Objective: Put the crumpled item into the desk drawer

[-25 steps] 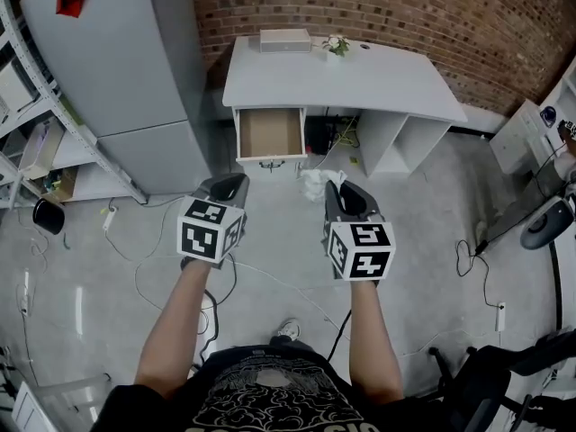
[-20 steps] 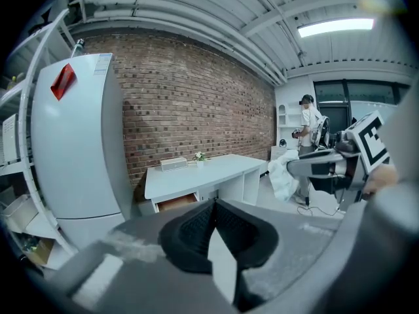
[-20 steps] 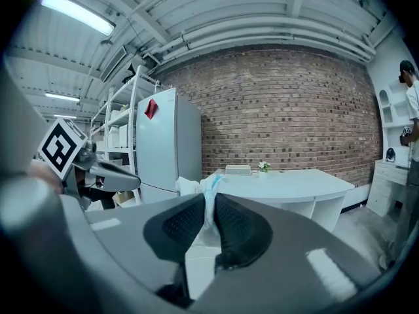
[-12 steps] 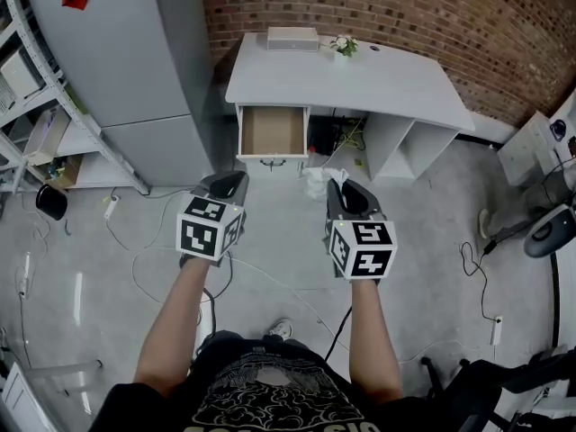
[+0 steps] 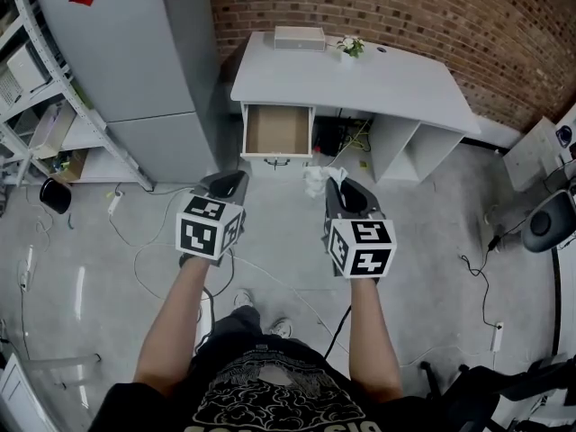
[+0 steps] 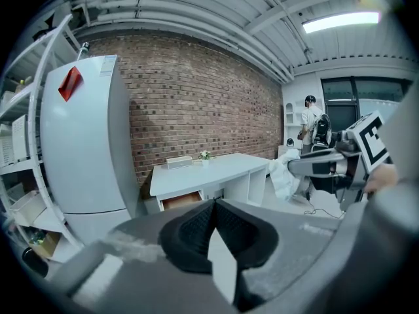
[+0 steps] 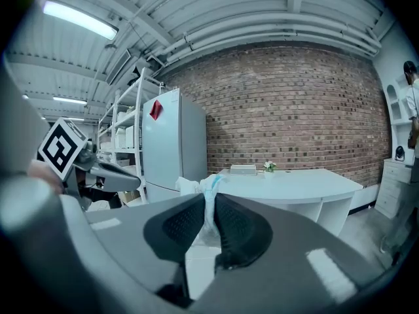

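Observation:
A crumpled white item [image 5: 317, 180] with a blue edge hangs from my right gripper [image 5: 337, 187], which is shut on it; in the right gripper view the crumpled item [image 7: 204, 191] sticks up between the closed pads. My left gripper [image 5: 230, 184] is shut on nothing, its pads pressed together in the left gripper view [image 6: 213, 209]. The white desk [image 5: 378, 79] stands ahead against the brick wall. Its drawer [image 5: 277, 133] is pulled open and shows a bare brown bottom. Both grippers hover over the floor a short way in front of the desk.
A tall grey cabinet [image 5: 135, 61] stands left of the desk, with metal shelving [image 5: 36, 106] further left. A small plant [image 5: 349, 47] and a flat white box [image 5: 300, 37] sit on the desk. Cables [image 5: 270, 277] trail across the concrete floor. An office chair [image 5: 551, 223] is at the right.
The view has shifted slightly closer to the desk and to the right. Both grippers keep their pose, the right one still holding the crumpled item.

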